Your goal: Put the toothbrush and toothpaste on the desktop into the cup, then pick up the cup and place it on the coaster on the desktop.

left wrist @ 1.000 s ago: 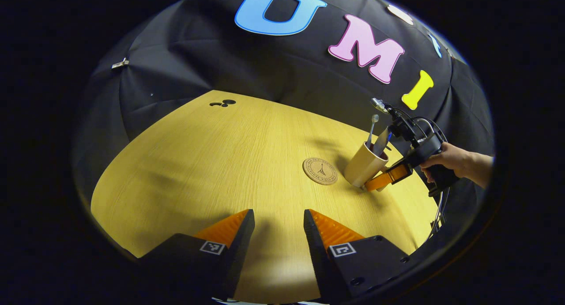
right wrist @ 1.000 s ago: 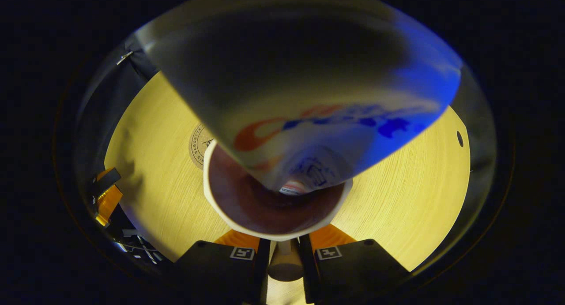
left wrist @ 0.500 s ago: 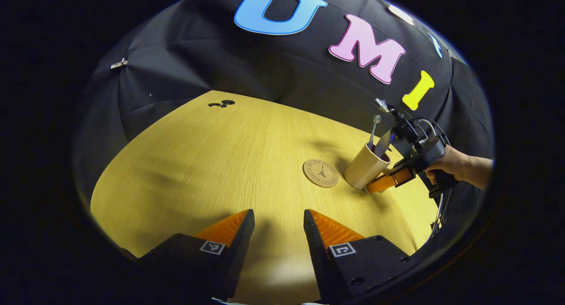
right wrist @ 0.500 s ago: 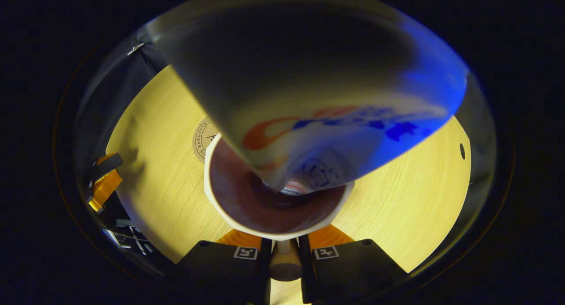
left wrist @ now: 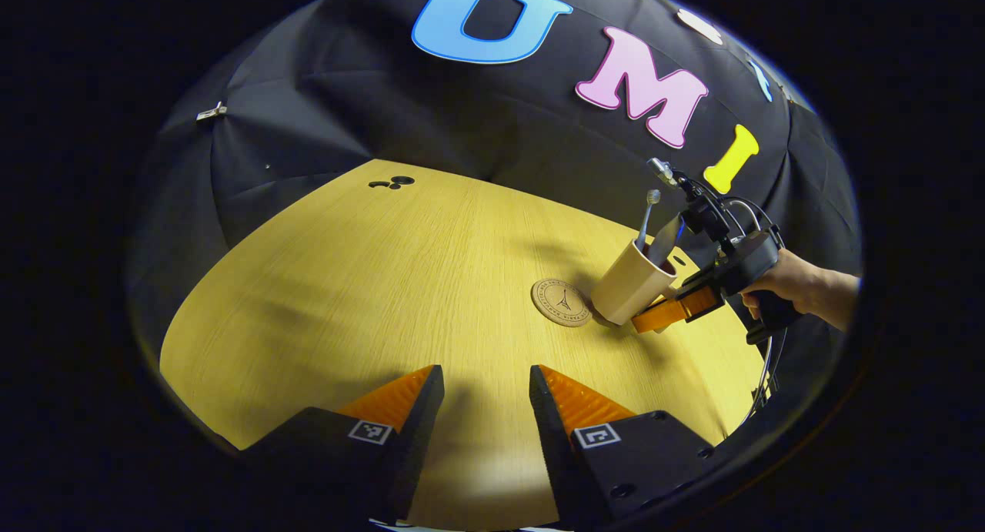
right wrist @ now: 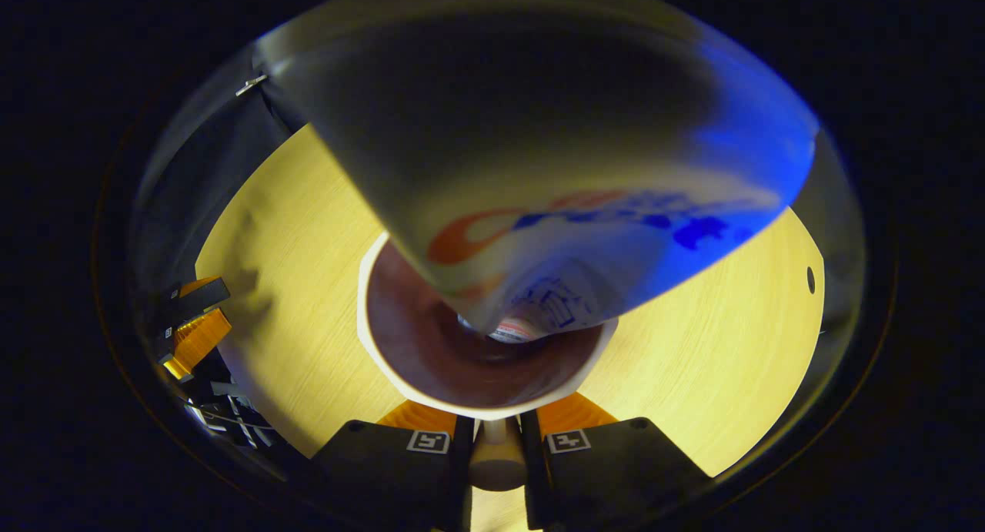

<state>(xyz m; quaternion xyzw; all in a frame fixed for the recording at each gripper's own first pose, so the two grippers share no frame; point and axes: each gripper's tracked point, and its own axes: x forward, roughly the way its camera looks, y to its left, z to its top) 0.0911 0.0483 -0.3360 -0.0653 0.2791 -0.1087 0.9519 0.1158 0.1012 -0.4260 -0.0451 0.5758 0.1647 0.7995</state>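
We see a smooth beige cup [left wrist: 631,283] with a dark brownish inside, slightly tapered, carried tilted above the pale wood-grain desktop [left wrist: 400,286]. It hangs just right of the round cork coaster [left wrist: 561,302], which lies flat and bears a printed ring and a small tower mark. A slim toothbrush [left wrist: 648,212] with a pale head and a flat, glossy toothpaste tube [left wrist: 665,238] both stand in the cup, leaning out over its rim.

In the right gripper view the cup's rim [right wrist: 369,339] curves close to the lens, and the tube [right wrist: 554,170], white with blue and orange print, looms broad and blurred above it. The right gripper [right wrist: 494,439] has its two fingers drawn narrow on the cup's wall, one on each side, so we take it as clamped there. From the left gripper view we see that same gripper [left wrist: 668,314] reaching in from the right, held by a hand [left wrist: 777,282] with the wrist nearly level.

The left gripper [left wrist: 485,393] hovers low over the near desktop with its ribbed fingers set moderately apart and nothing between them.

Against half a second ago, the cup sits higher and nearer the coaster, and in the right gripper view the coaster has slipped behind the cup's rim. The left gripper has not shifted.
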